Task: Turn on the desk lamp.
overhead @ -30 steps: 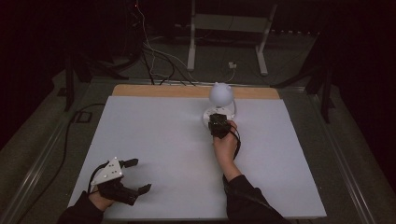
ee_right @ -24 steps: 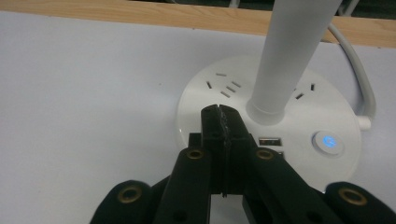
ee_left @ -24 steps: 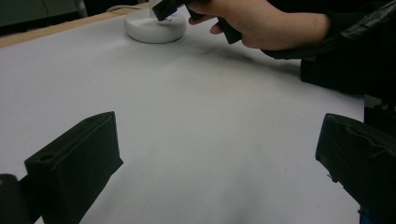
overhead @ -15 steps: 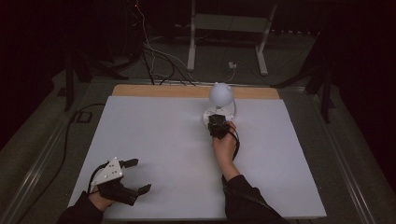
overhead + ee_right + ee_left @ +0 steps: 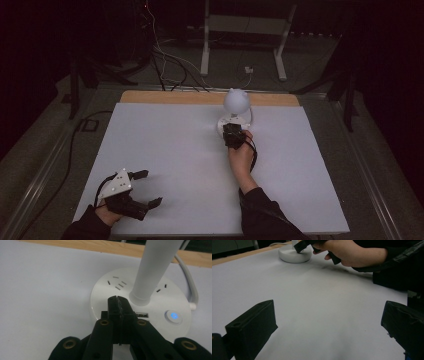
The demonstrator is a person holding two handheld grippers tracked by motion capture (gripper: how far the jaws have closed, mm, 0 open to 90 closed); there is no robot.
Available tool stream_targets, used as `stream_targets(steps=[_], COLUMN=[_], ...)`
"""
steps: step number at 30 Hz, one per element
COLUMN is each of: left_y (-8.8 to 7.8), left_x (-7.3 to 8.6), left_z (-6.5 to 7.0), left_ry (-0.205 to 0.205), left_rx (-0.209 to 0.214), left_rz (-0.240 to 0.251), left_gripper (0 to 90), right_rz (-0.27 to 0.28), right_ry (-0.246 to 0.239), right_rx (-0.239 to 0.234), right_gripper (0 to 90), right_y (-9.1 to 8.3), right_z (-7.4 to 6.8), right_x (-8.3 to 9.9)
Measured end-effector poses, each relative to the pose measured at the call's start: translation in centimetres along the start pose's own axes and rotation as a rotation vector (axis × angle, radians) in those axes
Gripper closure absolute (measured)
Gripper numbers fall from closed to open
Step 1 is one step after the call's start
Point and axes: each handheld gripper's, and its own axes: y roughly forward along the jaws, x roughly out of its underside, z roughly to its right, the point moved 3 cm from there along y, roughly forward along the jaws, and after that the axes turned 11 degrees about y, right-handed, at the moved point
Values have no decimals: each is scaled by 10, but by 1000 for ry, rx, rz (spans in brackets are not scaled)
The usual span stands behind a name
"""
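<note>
Two claws on the white surface (image 5: 165,140): right claw (image 5: 117,302) pressed together, tips over the lamp base (image 5: 155,302), stem (image 5: 155,267) rising upright just beyond, glowing blue button (image 5: 174,315) to its right. Left claw (image 5: 145,189) spread wide, well apart.

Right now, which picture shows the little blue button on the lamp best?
The right gripper view: the glowing blue button sits close up on the lamp base. In the high view the base is small and far; in the left gripper view it is side-on.

lamp (image 5: 236,102): white, upright | round base (image 5: 150,312), blue button (image 5: 173,315) lit | table's far edge, centre
</note>
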Motion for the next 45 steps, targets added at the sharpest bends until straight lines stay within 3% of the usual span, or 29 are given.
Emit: stream_targets(steps=[4,9,11,18,21,23,29,31,32,34,35,39,40,42,45], left_y=[0,-1,-1,0,0,0,0,0,0,0,0,0,0,0,0], left_x=[0,0,0,0,0,0,0,0,0,0,0,0,0,0,0], left_z=[0,-1,-1,-1,-1,-1,-1,-1,-1,-1,-1,-1,-1,-1,-1], left_ry=[-1,-7,-6,-2,-4,-5,-3,-3,-7,-6,-5,-3,-3,-4,-3], left_rx=[0,0,0,1,1,0,0,1,0,-1,-2,-2,-1,0,-1], left_rz=[0,5,4,4,5,4,5,7,5,4,6,6,6,8,6], left_gripper=[4,4,4,4,4,4,4,4,4,4,4,4,4,4,4], right_rz=[-2,8,-1,19,21,19,14,10,2,-2,-8,-13,-15,-9,33], right_ry=[-6,19,48,49,40,29,-49,-68,-79,-85,-99,-122,-126,-134,-181], right_rx=[-1,-31,-57,-149,-222,-239,-309,-338,-375,-393,-432,-505,-544,-594,-627], right_gripper=[900,900,900,801,710,682,447,342,228,179,129,37,11,0,0], right_y=[1,-7,-8,-23,-32,-34,-49,-54,-59,-61,-64,-74,-78,-84,-94], right_z=[0,-1,0,-1,-1,-2,-6,-7,-8,-8,-9,-9,-9,-8,-5], right_x=[-1,-9,-11,-13,-13,-13,-13,-13,-13,-13,-13,-12,-13,-15,-19])
